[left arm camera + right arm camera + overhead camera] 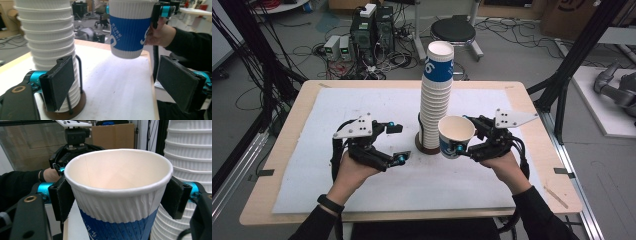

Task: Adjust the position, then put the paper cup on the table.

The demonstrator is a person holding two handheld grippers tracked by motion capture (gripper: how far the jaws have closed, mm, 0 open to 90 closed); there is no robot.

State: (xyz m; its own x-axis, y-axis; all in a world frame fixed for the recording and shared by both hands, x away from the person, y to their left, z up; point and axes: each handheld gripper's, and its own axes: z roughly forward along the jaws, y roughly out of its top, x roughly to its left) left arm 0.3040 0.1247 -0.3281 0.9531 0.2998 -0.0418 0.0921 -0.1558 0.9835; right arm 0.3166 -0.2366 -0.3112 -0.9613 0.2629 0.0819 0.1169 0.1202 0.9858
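Paper cup [456, 135], white with blue band: clamped upright between the right gripper [468, 142] jaws, off the table, just beside the cup stack [435, 95] on its stand. Left gripper [397, 143]: jaws apart, empty (near the stack's base). Step: one cup separated; next, probably setting it on the mat [362, 102].

light: even, indoor | shadows: soft | focus: slightly soft, low-resolution

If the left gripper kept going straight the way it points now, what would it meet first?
Probably the blue-and-white cup held in the right gripper, though that cup hangs high; the cup stack lies just off its line. Depth is uncertain.
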